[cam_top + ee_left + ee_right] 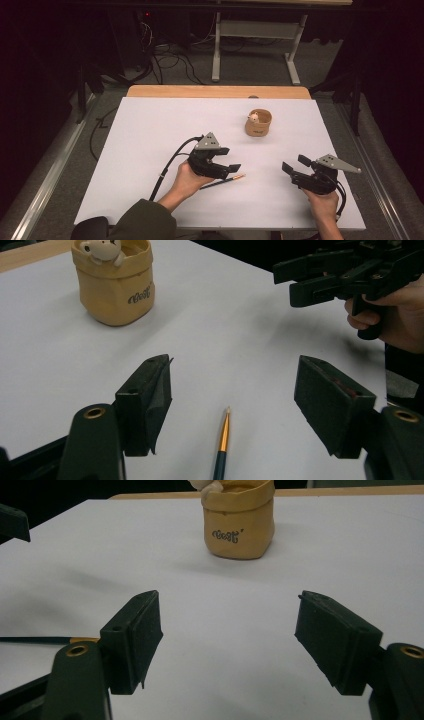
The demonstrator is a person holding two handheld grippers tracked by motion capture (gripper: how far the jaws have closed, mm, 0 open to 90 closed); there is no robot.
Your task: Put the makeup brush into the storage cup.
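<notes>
The pen (223, 442) is seen lying flat on the white worktop (150, 150), directly below the left claw (231, 159). In the left gripper view it is found between the two jaws but touched by neither; its gold tip is pointed away from the claw, so the long axis is run roughly along the claw's own line of sight, not across the gap. In the high view the gold end (239, 176) is seen poking out from under the claw toward the right hand.

Left claw: jaws stood wide, nothing gripped. Right claw (294, 164): jaws also stood wide and empty, held well apart from the pen, off to its right.

The left claw is judged the nearer by far. A straight descent and closure across the barrel is judged sufficient, since the pads already flank the pen.

A tan pouch (258, 123) with a small figure at its rim is noted farther back on the worktop, apart from both claws.
</notes>
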